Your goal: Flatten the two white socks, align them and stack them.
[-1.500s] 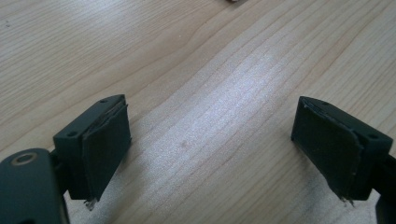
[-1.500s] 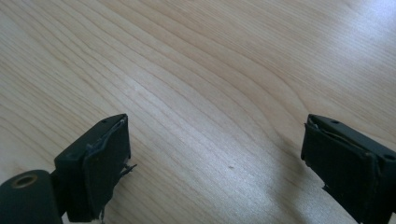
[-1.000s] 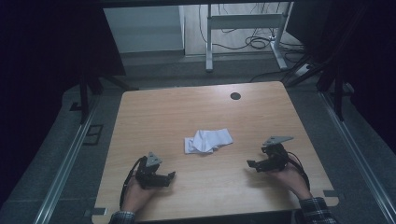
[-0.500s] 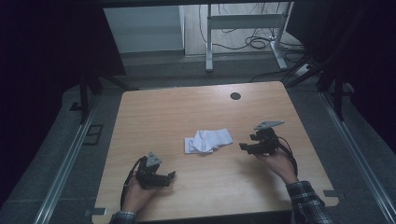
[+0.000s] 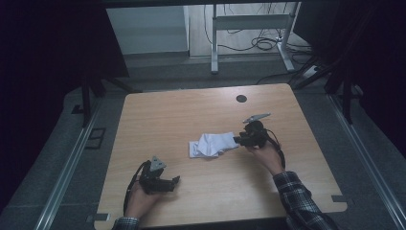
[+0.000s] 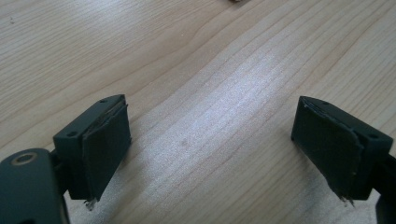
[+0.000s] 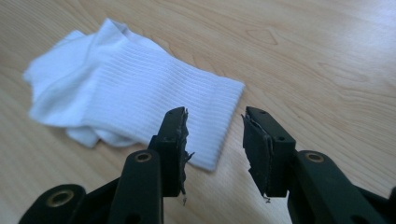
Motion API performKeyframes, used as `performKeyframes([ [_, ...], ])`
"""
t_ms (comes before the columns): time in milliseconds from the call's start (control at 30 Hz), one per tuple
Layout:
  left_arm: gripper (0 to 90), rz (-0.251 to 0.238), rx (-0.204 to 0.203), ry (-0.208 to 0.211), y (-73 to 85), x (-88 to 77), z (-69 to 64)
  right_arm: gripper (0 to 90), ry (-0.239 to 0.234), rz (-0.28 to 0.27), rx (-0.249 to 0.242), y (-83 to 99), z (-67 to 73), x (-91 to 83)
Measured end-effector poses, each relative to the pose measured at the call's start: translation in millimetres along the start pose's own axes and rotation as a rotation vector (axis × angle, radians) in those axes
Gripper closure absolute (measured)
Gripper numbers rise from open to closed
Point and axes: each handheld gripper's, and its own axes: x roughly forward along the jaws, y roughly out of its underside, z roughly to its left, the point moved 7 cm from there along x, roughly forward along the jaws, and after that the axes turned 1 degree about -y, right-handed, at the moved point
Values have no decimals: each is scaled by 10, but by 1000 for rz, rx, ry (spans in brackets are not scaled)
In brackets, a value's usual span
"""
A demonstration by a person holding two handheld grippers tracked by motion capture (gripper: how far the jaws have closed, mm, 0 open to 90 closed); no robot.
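Right gripper (image 5: 238, 140): held in the person's right hand (image 5: 266, 154), plaid sleeve (image 5: 298, 194) coming in from the bottom edge of the high view; forearm angled toward the sock, gripper lying low and roughly level, jaws at the sock's cuff end.
Right jaws: partly spread and just been closing; in the right gripper view (image 7: 214, 140) the cuff corner of the sock lies in the gap below them, pads not pressing on it.
Left gripper (image 5: 175, 180): in the person's left hand (image 5: 141, 200), low over the tabletop, well apart from the sock on its near-left side; grey three-cornered plate on top, cable looping back to the wrist.
Left jaws: spread wide in the left gripper view (image 6: 210, 144), bare wood between the pads, nothing held.
White sock (image 5: 209, 144): ribbed, lying flat and partly folded over itself near the middle of the tabletop; cuff end toward the right gripper, bunched end away from it (image 7: 126, 88).
Tabletop (image 5: 167, 115): pale wood grain, rounded corners; a dark round cable hole (image 5: 242, 98) beyond the sock, near the far edge.
Room: dim; grey floor around the tabletop, metal rails (image 5: 67, 167) on both sides of it; beyond the sock's far side a white desk frame (image 5: 249, 28) with loose cables (image 5: 268, 44) on the floor.
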Motion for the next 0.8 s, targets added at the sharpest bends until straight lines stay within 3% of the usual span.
performKeyframes([
  [100,117,0,0,0,0,0,0,561,31,34,-9,25,3,180],
  [233,118,0,0,0,0,0,0,587,60,61,-42,73,9,276],
  [333,117,0,0,0,0,0,0,764,34,56,-32,99,34,293],
  [400,117,0,0,0,0,0,0,813,20,67,-21,98,48,281],
  [600,117,1,1,0,0,0,1,819,-19,28,2,-60,85,76],
  [667,117,2,2,0,1,-1,1,819,-46,-13,3,-197,107,-104],
  [733,117,2,4,0,1,-1,3,819,-51,-27,0,-245,116,-172],
  [767,117,2,8,0,0,-1,5,819,-61,-54,-8,-343,136,-317],
  [800,117,2,7,0,0,-1,5,819,-61,-54,-8,-343,136,-317],
])
